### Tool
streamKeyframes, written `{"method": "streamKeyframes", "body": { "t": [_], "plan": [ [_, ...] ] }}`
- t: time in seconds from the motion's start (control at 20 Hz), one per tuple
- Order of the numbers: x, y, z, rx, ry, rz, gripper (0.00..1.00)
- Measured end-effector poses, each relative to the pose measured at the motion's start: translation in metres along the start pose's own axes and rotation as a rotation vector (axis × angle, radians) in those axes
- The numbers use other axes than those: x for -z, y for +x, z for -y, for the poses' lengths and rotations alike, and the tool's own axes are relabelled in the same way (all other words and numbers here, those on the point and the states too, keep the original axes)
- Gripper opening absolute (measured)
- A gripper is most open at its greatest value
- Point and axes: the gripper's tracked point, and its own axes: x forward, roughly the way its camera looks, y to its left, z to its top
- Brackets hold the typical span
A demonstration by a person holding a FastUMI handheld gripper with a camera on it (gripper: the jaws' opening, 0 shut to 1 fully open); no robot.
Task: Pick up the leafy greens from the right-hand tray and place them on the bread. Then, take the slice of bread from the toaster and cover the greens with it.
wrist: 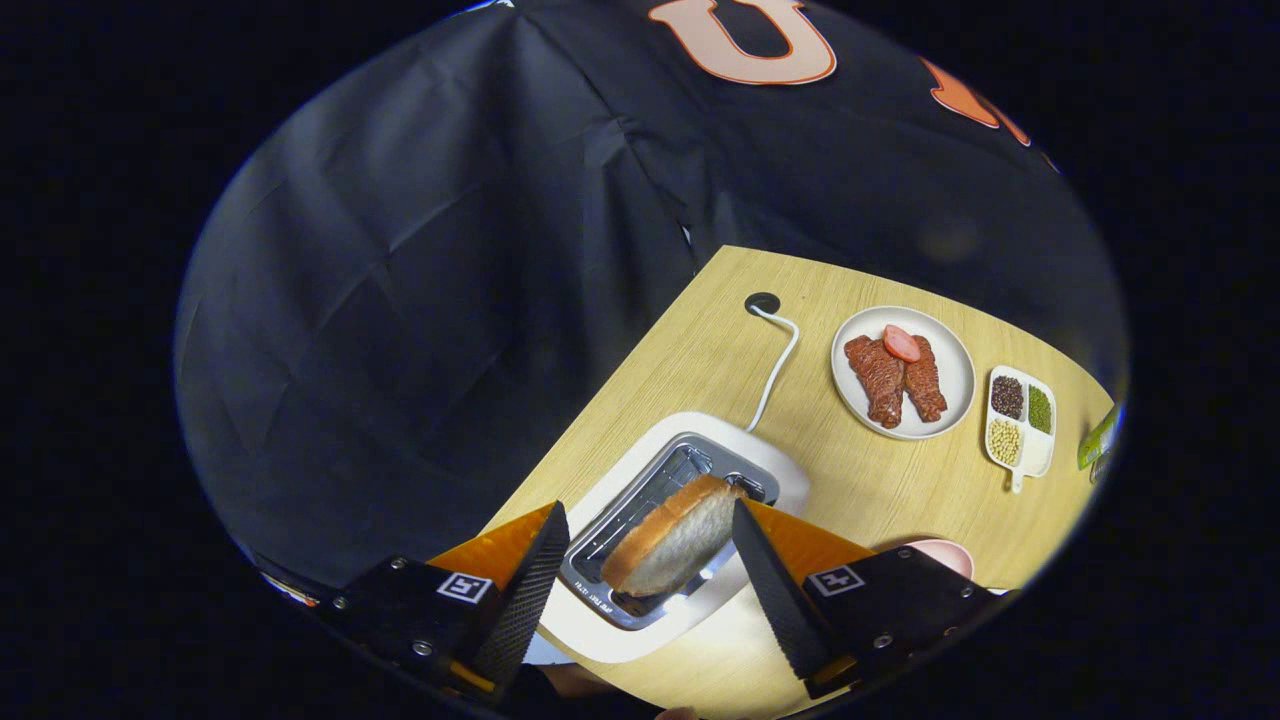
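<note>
- A white toaster (690, 470) sits on a light wooden table (880, 490), close to the table's edge, and serves as the landmark here.
- A slice of bread (672, 538) stands tilted in the toaster's slot, its brown crust uppermost and most of the slice above the rim.
- The gripper (645, 560) hangs over the toaster with its two fingers spread wide, one on either side of the bread.
- The finger on one side (530, 590) is clear of the slice; the other (765, 580) sits just beside the crust, and whether it touches cannot be told. Nothing is clamped.
- A white cord (775, 370) runs from the back of the toaster to a round dark hole (762, 303) in the table.
- Beyond the toaster, beside the cord, a white plate (950, 350) holds two strips of reddish meat (895, 378) and a pink round slice (901, 343).
- Further from the toaster, past the plate, a small divided dish (1035, 455) holds dark, green and pale beans.
- Something green (1098, 438) shows past that dish, too cut off to identify.
- A pink bowl rim (945, 552) shows near the toaster, behind one finger.
</note>
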Motion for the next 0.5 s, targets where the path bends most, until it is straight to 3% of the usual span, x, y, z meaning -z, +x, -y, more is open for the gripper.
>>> {"method": "streamKeyframes", "body": {
  "t": [0.3, 0.35, 0.5],
  "plan": [
    [0.019, 0.016, 0.006, 0.052, -0.035, -0.080, 0.94],
    [0.020, 0.017, 0.007, 0.058, -0.031, -0.084, 0.91],
    [0.026, 0.015, 0.010, 0.072, -0.012, -0.097, 0.67]
  ]
}}
